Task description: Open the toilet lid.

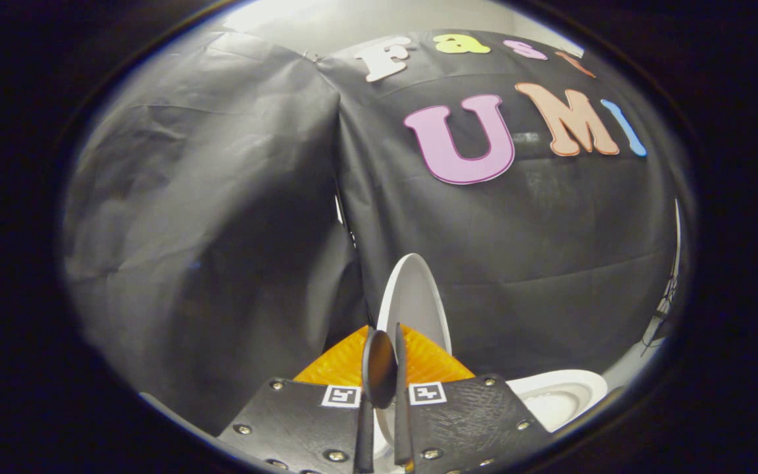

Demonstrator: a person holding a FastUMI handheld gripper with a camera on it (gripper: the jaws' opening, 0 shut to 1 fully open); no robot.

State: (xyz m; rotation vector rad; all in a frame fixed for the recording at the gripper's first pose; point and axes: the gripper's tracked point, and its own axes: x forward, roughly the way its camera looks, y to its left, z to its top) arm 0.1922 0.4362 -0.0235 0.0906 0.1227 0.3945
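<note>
Nearly upright, toilet lid [413, 299] is pinched at its edge by claw [385, 359].

Gripper body, seen from its own camera

The gripper [385, 349] showed two dark, textured plates at its base, one on each side, with worn, scratched surfaces. Small round metal screws [335, 455] studded the plates along their edges and corners. Each plate carried a square black-and-white marker [341, 395] near its inner top corner, the second marker [427, 393] mirroring the first. Two thin fingers [401, 368] rose from between the plates, close together with only a narrow slit between them, one ending in a rounded oval tip. Ribbed wedge-shaped pieces sat just behind the plates.
</note>
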